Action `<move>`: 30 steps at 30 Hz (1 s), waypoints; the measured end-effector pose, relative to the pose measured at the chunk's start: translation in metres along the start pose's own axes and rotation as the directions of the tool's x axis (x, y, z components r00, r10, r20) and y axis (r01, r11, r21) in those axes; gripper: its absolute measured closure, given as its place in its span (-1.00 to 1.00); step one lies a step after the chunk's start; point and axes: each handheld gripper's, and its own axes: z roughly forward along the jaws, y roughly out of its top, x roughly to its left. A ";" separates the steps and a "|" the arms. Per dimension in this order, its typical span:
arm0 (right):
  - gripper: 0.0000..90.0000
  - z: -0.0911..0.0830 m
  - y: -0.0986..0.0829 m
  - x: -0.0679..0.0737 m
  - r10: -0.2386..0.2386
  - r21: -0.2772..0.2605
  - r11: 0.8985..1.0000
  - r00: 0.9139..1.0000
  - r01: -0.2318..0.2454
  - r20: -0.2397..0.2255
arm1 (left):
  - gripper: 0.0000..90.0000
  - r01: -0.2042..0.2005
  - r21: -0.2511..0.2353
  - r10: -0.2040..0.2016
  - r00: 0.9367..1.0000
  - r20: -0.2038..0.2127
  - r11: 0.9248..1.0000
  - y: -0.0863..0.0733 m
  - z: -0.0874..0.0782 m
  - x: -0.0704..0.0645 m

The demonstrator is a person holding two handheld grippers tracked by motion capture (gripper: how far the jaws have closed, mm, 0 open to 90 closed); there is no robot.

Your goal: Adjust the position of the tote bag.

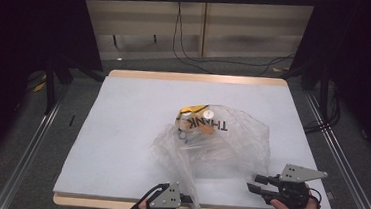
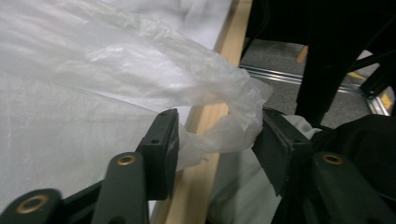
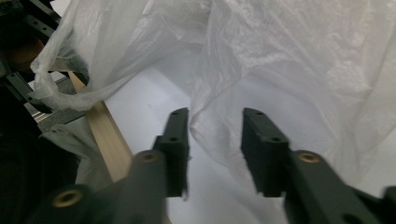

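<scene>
Here, clear plastic bag [image 1: 220, 142] lying along the table [image 1: 121, 129] middle, mouth pointing toward near edge, left gripper [image 2: 217, 140] standing open around its handle, right gripper [image 3: 215, 140] open beside it.

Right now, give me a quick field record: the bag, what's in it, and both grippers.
bag: clear plastic bag, crumpled, lying mid-table, printed "THANK"
contents: yellow and orange items at its far end, kind unclear
left gripper: jaws apart, a fold of the bag's edge between them, at the near table edge
right gripper: jaws open, bag film between them, not clamped
table: white mat on a wooden top
</scene>
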 end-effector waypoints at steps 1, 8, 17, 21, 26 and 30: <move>0.49 0.000 0.000 0.000 0.000 -0.001 1.000 1.000 0.000 -0.002 | 0.17 -0.011 -0.002 0.011 1.000 0.000 1.000 0.000 0.000 0.000; 0.90 0.001 0.000 0.002 -0.014 -0.006 1.000 1.000 0.014 -0.013 | 0.55 -0.004 -0.040 0.005 1.000 0.016 0.999 0.000 -0.006 0.003; 0.97 -0.002 0.001 0.003 -0.009 -0.029 1.000 1.000 0.009 -0.021 | 0.75 0.030 -0.112 -0.027 0.999 0.030 0.993 0.002 -0.013 0.006; 0.96 -0.003 0.003 0.003 -0.011 -0.041 0.999 1.000 0.011 -0.022 | 0.79 0.025 -0.125 -0.022 0.999 0.022 0.992 0.004 -0.018 0.009; 0.95 -0.005 0.004 0.004 -0.012 -0.060 0.998 1.000 0.010 -0.023 | 0.83 0.048 -0.159 -0.042 0.998 0.040 0.986 0.006 -0.024 0.012; 0.98 -0.006 0.006 0.004 -0.011 -0.071 0.997 1.000 0.009 -0.025 | 0.85 0.074 -0.176 -0.066 0.997 0.051 0.982 0.007 -0.027 0.014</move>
